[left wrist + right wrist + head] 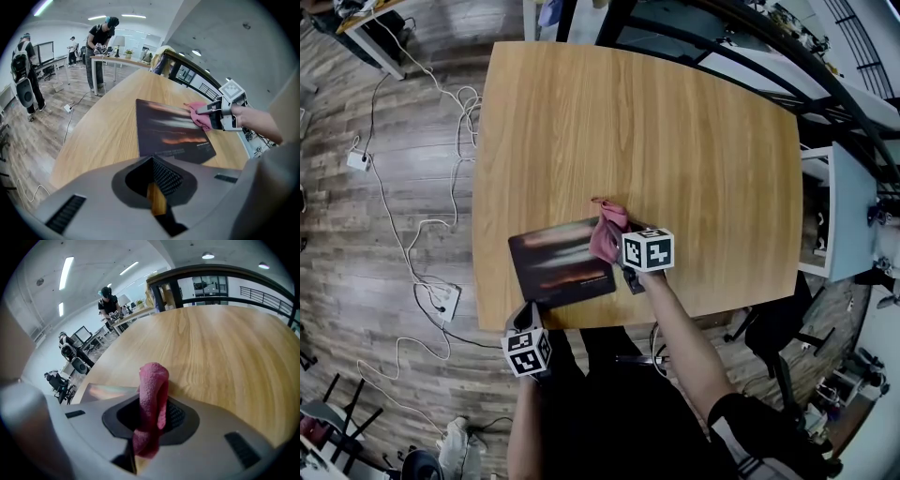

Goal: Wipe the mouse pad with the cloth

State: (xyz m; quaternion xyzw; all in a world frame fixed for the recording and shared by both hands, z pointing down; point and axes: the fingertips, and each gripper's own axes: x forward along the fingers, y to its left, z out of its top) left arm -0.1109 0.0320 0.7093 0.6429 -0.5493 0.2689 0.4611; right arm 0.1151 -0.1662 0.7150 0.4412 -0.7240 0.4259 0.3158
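Note:
A dark mouse pad [561, 264] with a streaked print lies near the front edge of the wooden table [675, 141]. My right gripper [621, 247] is shut on a pink cloth [607, 232], which rests on the pad's right end. In the right gripper view the cloth [152, 394] stands bunched between the jaws of that gripper [149, 430], with the pad [101, 391] to the left. My left gripper [526, 323] hangs just off the table's front edge, below the pad's near left corner. Its jaws stand close together with nothing between them. The left gripper view shows the pad [168, 131] and cloth [200, 116] ahead.
White cables and a power strip [442, 300] lie on the wood floor left of the table. A white desk [846, 211] and a black railing [741, 47] stand at the right and back. A chair [773, 333] is at the near right. People [101, 47] work at far desks.

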